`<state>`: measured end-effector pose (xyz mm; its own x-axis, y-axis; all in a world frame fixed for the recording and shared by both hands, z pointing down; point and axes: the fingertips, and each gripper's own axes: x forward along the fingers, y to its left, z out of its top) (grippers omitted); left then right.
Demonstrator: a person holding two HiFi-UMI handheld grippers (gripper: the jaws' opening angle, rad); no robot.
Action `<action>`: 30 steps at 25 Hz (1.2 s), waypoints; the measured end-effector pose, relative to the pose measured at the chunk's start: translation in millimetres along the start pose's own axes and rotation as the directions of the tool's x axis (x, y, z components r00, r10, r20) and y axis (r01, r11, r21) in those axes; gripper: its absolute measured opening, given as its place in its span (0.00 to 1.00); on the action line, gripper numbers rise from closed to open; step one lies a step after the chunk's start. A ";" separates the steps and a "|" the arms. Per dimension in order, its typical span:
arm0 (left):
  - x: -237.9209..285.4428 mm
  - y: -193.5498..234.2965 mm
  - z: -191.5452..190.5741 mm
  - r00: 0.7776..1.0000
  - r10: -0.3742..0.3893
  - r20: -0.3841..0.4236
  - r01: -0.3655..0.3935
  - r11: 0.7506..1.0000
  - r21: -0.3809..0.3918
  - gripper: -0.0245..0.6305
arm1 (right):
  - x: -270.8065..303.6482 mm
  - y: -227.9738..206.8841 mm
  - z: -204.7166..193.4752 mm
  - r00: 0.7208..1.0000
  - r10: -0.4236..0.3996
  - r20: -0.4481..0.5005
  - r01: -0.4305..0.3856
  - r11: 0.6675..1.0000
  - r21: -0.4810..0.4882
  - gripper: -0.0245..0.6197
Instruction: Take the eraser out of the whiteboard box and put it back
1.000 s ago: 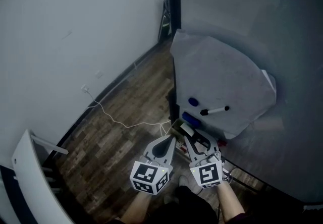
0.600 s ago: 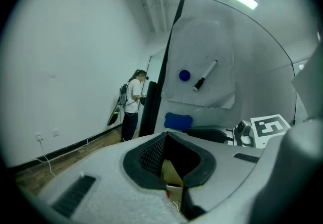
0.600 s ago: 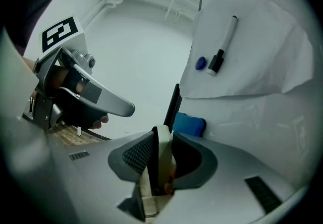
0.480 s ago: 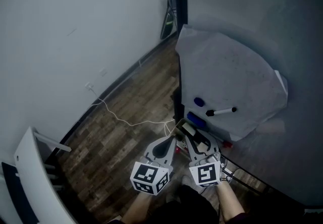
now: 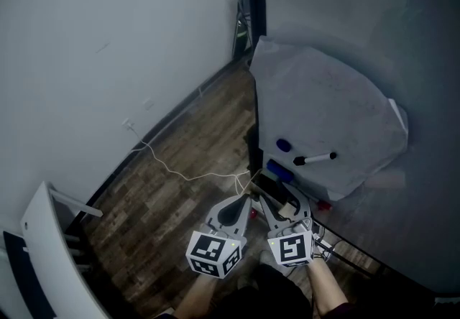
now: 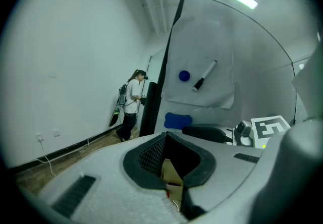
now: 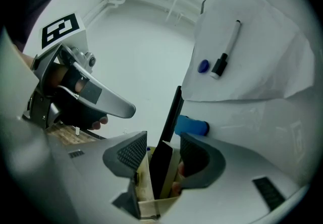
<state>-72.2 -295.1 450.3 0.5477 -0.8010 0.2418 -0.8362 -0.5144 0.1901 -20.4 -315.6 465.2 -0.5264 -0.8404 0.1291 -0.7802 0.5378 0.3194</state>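
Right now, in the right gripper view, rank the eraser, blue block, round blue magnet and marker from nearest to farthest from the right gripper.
1. eraser: in the box, between the opening jaws of the right gripper.
2. blue block: just beyond, at the lower edge of the whiteboard.
3. round blue magnet and marker: higher up, side by side, too close to call.

Blocked ahead by the paper-covered whiteboard (image 5: 338, 95), with a marker (image 5: 314, 159), a blue magnet (image 5: 283, 145) and a blue block (image 5: 278, 171) on its face. Crowded at the box (image 7: 145, 207): right gripper (image 7: 162, 151) with jaws opening, dark eraser (image 7: 159, 167) upright between them, slim gaps either side. Hemmed on that gripper's left by the left gripper (image 5: 241, 201), jaws together, just beside. Open leftward over wood floor (image 5: 194, 138), crossed by a white cable (image 5: 164, 168), up to the wall (image 5: 93, 37).
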 end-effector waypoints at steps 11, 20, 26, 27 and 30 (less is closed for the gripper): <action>-4.8 -2.5 7.0 1.000 0.001 0.025 -0.001 1.000 0.014 0.05 | -1.4 4.0 6.9 0.998 0.061 0.022 -0.063 0.987 0.148 0.31; -35.5 -24.7 48.0 0.995 -0.031 0.100 0.026 0.998 0.052 0.05 | -27.7 4.0 55.2 0.991 0.102 0.081 -0.122 0.946 0.301 0.27; -64.8 -46.8 76.4 0.986 -0.065 0.155 0.052 0.995 0.090 0.05 | -58.5 4.6 95.1 0.986 0.091 0.143 -0.135 0.930 0.341 0.20; -69.1 -50.8 80.9 0.984 -0.072 0.164 0.057 0.994 0.096 0.05 | -63.7 4.9 101.4 0.984 0.088 0.152 -0.136 0.929 0.345 0.19; -82.2 -62.7 92.2 0.978 -0.093 0.188 0.072 0.991 0.116 0.05 | -79.7 6.0 117.5 0.981 0.077 0.178 -0.136 0.926 0.351 0.16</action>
<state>-67.4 -225.3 330.7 0.6083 -0.7927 0.0397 -0.7920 -0.6030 0.0956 -22.9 -237.5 346.5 -0.6365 -0.7711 -0.0160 -0.7696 0.6364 -0.0515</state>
